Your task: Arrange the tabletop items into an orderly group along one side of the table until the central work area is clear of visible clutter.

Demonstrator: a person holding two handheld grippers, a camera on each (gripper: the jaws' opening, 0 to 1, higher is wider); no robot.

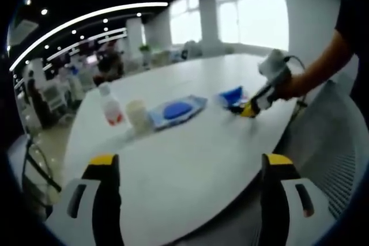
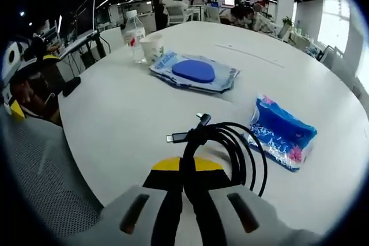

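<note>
In the left gripper view the left tongs (image 1: pixel 187 168) stand wide apart and hold nothing, their yellow-tipped jaws rising over the near edge of a large white table (image 1: pixel 190 159) with a rounded outline. Ahead of them and a little to the left stand a clear bottle (image 1: pixel 109 106) with a red label and, just beside it, a white cup (image 1: pixel 137 114); next to the cup, straight ahead, lies a flat plastic pack with a blue oval (image 1: pixel 177 110). Further right is a small blue packet (image 1: pixel 232 95), and touching down just beside it are the right tongs (image 1: pixel 249 109), held by a hand (image 1: pixel 291 84) that comes in from the right. Beyond the table the room is an open office with long curved ceiling lights, rows of desks on the left and bright windows (image 1: pixel 253 10) at the back. In the right gripper view the right tongs (image 2: pixel 185 180) are closed narrow on a coiled black cable (image 2: pixel 228 145), whose loops spread just ahead of the jaws and whose plug ends lie on the table (image 2: pixel 115 113) slightly left of the tips. Just right of the coil lies the blue tissue packet (image 2: pixel 282 133). Well ahead sits the pack with the blue oval (image 2: pixel 195 72), and beyond it to the left the cup (image 2: pixel 152 47) and bottle (image 2: pixel 134 34) stand side by side near the far edge. A grey mesh chair back (image 2: pixel 40 182) shows at the lower left; desks, monitors and seated people fill the background.
</note>
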